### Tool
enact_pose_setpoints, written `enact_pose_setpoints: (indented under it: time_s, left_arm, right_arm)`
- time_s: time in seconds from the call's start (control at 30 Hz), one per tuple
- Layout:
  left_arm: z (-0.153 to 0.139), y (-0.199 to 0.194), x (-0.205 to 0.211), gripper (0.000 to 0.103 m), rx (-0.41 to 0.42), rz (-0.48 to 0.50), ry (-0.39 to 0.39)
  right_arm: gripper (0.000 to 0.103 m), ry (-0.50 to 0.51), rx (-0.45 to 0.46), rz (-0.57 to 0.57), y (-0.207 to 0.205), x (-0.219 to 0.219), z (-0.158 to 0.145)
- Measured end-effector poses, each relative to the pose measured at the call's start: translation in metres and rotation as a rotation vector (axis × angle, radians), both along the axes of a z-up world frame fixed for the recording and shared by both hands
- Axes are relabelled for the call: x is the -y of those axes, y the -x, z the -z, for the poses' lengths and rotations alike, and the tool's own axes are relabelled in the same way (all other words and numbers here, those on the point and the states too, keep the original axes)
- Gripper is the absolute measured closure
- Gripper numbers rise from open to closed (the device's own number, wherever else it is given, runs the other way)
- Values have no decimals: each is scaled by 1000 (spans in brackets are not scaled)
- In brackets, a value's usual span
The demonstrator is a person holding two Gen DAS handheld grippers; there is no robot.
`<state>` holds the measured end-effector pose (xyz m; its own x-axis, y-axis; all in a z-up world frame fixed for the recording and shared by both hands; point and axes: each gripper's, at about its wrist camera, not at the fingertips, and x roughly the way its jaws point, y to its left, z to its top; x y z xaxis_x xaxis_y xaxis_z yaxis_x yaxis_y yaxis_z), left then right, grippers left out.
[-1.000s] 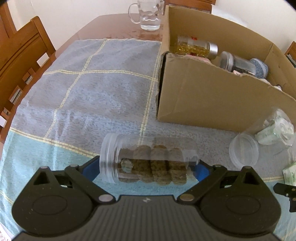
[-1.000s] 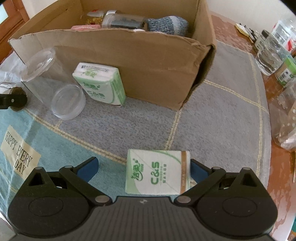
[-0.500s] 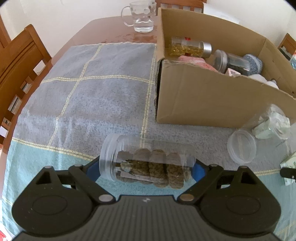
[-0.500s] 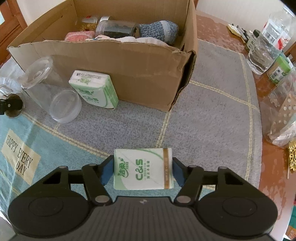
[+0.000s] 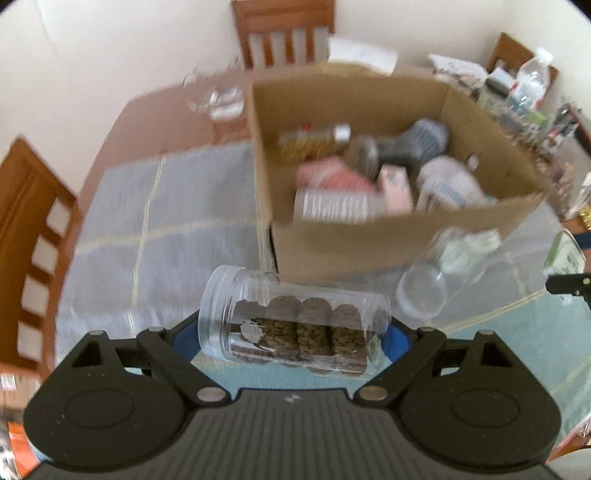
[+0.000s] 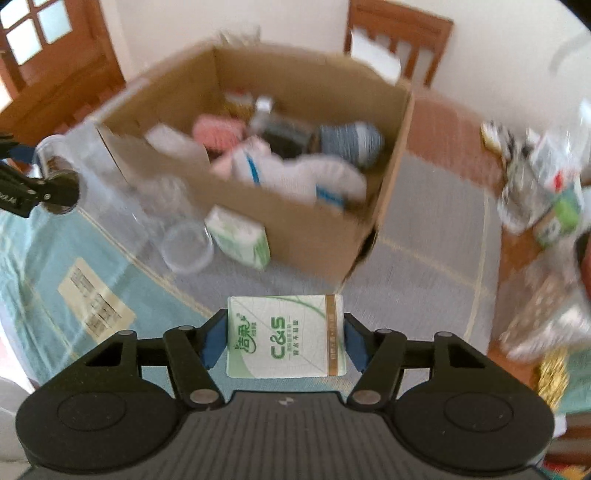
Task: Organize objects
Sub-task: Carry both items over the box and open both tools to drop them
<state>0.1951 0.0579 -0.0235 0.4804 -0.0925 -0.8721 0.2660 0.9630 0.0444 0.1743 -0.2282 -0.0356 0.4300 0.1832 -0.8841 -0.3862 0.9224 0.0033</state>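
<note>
Two grippers each carry something above the tabletop. Nearest in the left wrist view, the left gripper (image 5: 291, 334) is clamped on a clear jar (image 5: 295, 326) lying sideways between its blue pads, lid end to the left, with brown biscuits stacked inside; the jar's lower edge is cut off by the gripper body. In the right wrist view, the right gripper (image 6: 282, 338) is closed on a tissue pack (image 6: 286, 336) printed "C&S", its bottom edge hidden behind the gripper body.

Beyond them lies a blue and grey checked cloth (image 5: 184, 206) over the tabletop (image 5: 155, 122). On it, just in front of the cardboard box (image 6: 295, 221), sit a second tissue pack (image 6: 238, 238) and an empty clear jar (image 6: 186, 245) on its side; motion blur smears both.

The box stands open, and its contents are hard to make out: a bottle with yellow contents (image 5: 314, 142), something pink, a grey-blue knitted item (image 6: 351, 140) and white packaging, all blurred. A glass mug (image 5: 216, 96) past the box's left corner is barely readable. Bottles and clutter (image 6: 543, 184) to the right are too blurred to identify. Wooden chairs (image 5: 284, 33) stand against the far wall.
</note>
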Motion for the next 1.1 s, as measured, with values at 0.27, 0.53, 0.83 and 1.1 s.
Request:
enact_pose_setpoints:
  time_s: [0.27,0.53,0.83,1.1]
  left_arm:
    - [-49,-40,24,10,116,80,38]
    - [-51,-86,50,10,156,125,31]
    - [-40,-111,52,9,175,80,29]
    - [-34,-91,35,6,132,63,53]
  right_arm:
    - [34,-27,122,-45,-16,-6,-48]
    - [34,-37,158,-67,-37,-13,-61]
    - [34,-42,158,-57,-56,-15,-59]
    - [34,-27,163,-61,-73,-19,-59]
